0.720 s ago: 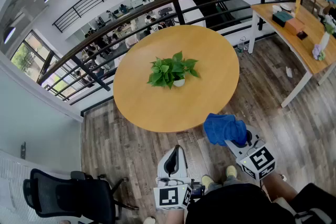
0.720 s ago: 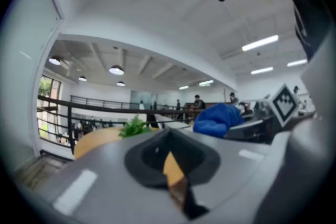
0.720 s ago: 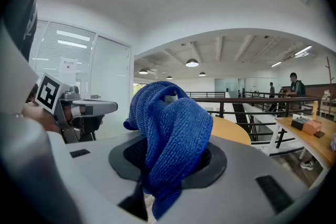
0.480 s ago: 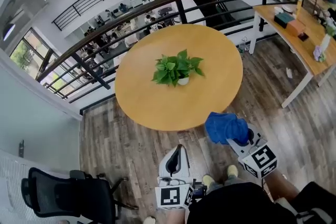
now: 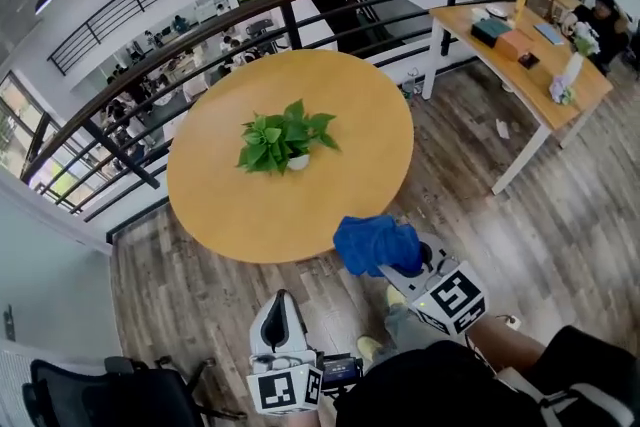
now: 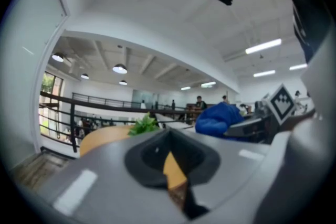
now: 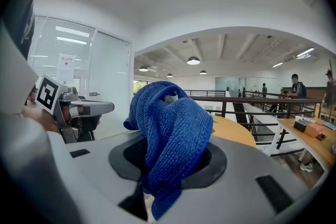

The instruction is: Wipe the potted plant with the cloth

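My right gripper (image 5: 398,262) is clenched on the blue cloth (image 5: 372,243), which bunches up over my jaws and sits by the near edge of the round wooden table (image 5: 300,215). My left gripper (image 5: 279,307) is closed with nothing between its jaws, held low above the wood floor (image 5: 200,285), short of the table and apart from the right one. The potted plant (image 5: 283,137) stands upright near the middle of the table, well apart from the cloth and from both my grippers.
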